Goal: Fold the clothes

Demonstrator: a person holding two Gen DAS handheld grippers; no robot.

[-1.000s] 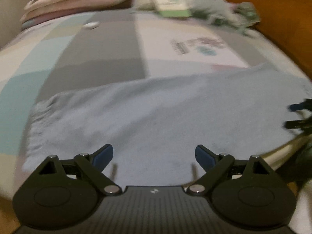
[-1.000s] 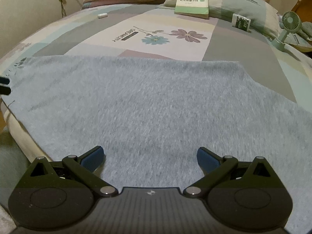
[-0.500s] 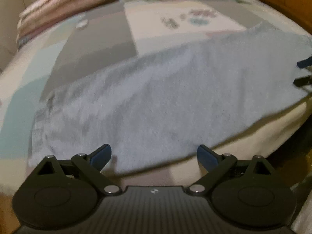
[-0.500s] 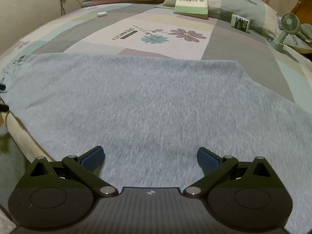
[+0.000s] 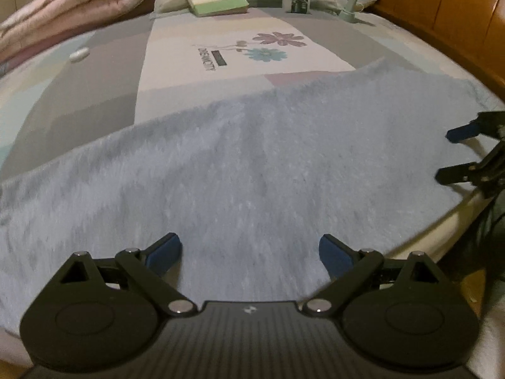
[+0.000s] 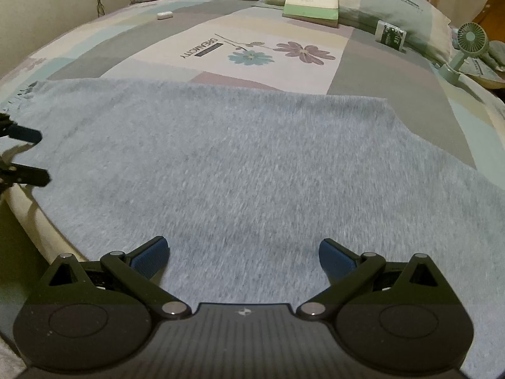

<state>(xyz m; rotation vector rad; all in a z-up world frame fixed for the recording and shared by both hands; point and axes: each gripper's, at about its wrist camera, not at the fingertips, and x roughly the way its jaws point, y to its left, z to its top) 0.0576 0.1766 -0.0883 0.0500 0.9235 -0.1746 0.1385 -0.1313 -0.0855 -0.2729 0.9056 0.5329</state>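
I am hovering over the blue-grey garment (image 6: 252, 170), which is lying spread flat along the near edge of the bed (image 6: 391, 60), its near hem reaching that edge and its fringed end lying toward the bed's left corner. The main risk, as I judge it, is pinching only the fuzzy top layer or dragging the cloth off the near edge, since the hem is sitting right at the drop; uneven lifts between my two hands could also be skewing the fold. My left gripper (image 5: 249, 254) is standing wide, its blue pads holding nothing and not visibly touching the cloth. My right gripper (image 6: 243, 254) is equally wide and empty, poised above the fabric just inside the hem.
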